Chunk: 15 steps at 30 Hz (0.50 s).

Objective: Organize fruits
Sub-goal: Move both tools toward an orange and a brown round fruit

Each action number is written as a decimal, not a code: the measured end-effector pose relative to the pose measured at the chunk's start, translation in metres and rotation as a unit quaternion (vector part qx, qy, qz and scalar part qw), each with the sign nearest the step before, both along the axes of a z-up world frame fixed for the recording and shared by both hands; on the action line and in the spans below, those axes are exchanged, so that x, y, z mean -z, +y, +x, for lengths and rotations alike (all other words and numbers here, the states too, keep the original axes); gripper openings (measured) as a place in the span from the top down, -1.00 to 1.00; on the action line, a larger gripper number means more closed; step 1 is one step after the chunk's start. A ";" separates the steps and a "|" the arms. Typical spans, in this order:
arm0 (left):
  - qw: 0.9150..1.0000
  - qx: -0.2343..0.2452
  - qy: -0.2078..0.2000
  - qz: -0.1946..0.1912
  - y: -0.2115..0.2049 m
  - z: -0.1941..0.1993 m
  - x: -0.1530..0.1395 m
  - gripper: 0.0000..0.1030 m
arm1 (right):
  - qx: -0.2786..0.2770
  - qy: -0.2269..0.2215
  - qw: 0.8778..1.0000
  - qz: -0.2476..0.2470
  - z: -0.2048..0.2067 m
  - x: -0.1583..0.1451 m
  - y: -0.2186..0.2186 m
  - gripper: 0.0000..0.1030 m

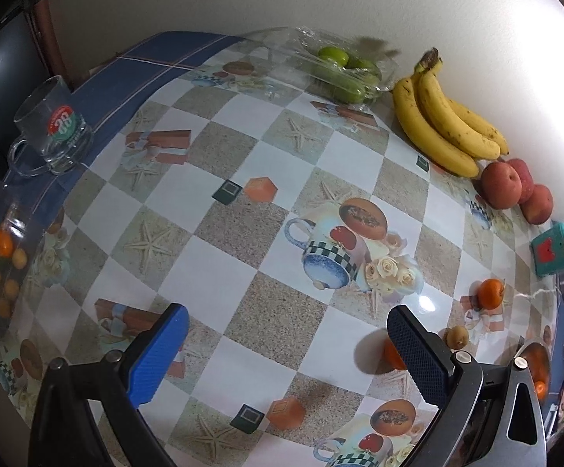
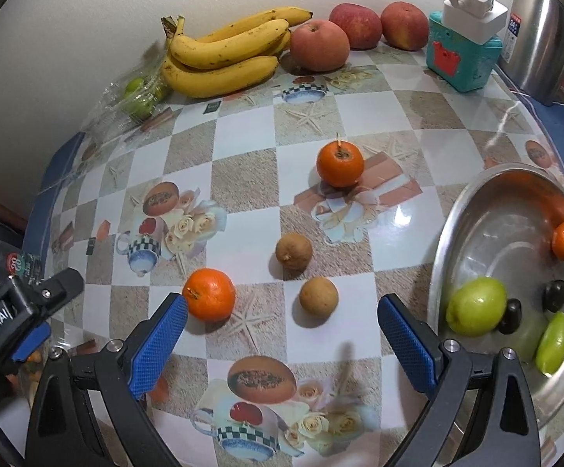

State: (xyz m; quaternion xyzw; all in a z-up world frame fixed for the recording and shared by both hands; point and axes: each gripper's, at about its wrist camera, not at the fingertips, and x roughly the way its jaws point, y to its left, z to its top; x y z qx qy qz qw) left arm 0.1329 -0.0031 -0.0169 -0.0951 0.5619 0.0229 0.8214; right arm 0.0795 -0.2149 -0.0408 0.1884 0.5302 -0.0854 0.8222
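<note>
Orange tangerine [image 2: 209, 294] sits lower left, beside my spread, empty right claw [image 2: 282, 334], ready for the steel bowl [image 2: 473, 202] at right; my left claw [image 1: 288, 350] gapes empty too.

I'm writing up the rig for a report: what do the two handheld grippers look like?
Both look alike. The left gripper and the right gripper each have two flat blue finger pads with a fine dotted texture, set on black angular arms with silver bolts. Seen from the right wrist camera, the left one's black body carries white "GenRobot.AI" lettering. No cables or sleeves show.
</note>
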 end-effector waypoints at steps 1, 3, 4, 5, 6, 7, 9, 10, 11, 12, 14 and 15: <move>1.000 0.001 0.001 0.000 -0.001 0.001 0.001 -1.00 | 0.002 -0.002 1.000 0.000 0.000 0.001 -0.001 -0.91; 1.000 0.002 0.004 -0.006 -0.005 0.001 0.005 -1.00 | 0.004 0.000 1.000 -0.004 0.001 0.004 -0.003 -0.91; 1.000 0.004 0.004 -0.010 -0.007 0.002 0.007 -1.00 | 0.003 0.000 1.000 -0.004 0.002 0.006 -0.004 -0.91; 1.000 0.006 0.005 -0.011 -0.009 0.003 0.008 -1.00 | 0.002 0.000 1.000 -0.003 0.002 0.007 -0.005 -0.91; 1.000 0.009 0.006 -0.012 -0.012 0.004 0.009 -1.00 | 0.003 -0.001 1.000 -0.001 0.003 0.008 -0.006 -0.91; 1.000 0.013 0.005 -0.013 -0.015 0.005 0.011 -1.00 | 0.006 -0.003 1.000 0.002 0.003 0.009 -0.008 -0.91; 1.000 0.020 0.007 -0.016 -0.019 0.006 0.013 -1.00 | 0.007 -0.004 1.000 0.007 0.005 0.011 -0.009 -0.91; 1.000 0.023 0.007 -0.019 -0.022 0.007 0.015 -1.00 | 0.005 -0.006 1.000 0.010 0.006 0.013 -0.010 -0.91; 0.999 0.025 0.007 -0.020 -0.023 0.007 0.016 -1.00 | 0.003 -0.008 1.000 0.012 0.006 0.014 -0.010 -0.91; 0.999 0.027 0.007 -0.022 -0.025 0.008 0.017 -1.00 | 0.001 -0.011 1.000 0.011 0.007 0.015 -0.010 -0.91; 0.999 0.032 0.007 -0.027 -0.029 0.010 0.018 -1.00 | 0.001 -0.018 1.000 0.006 0.007 0.014 -0.011 -0.91; 0.999 0.033 0.007 -0.029 -0.031 0.010 0.019 -1.00 | 0.001 -0.023 1.000 0.003 0.007 0.013 -0.011 -0.91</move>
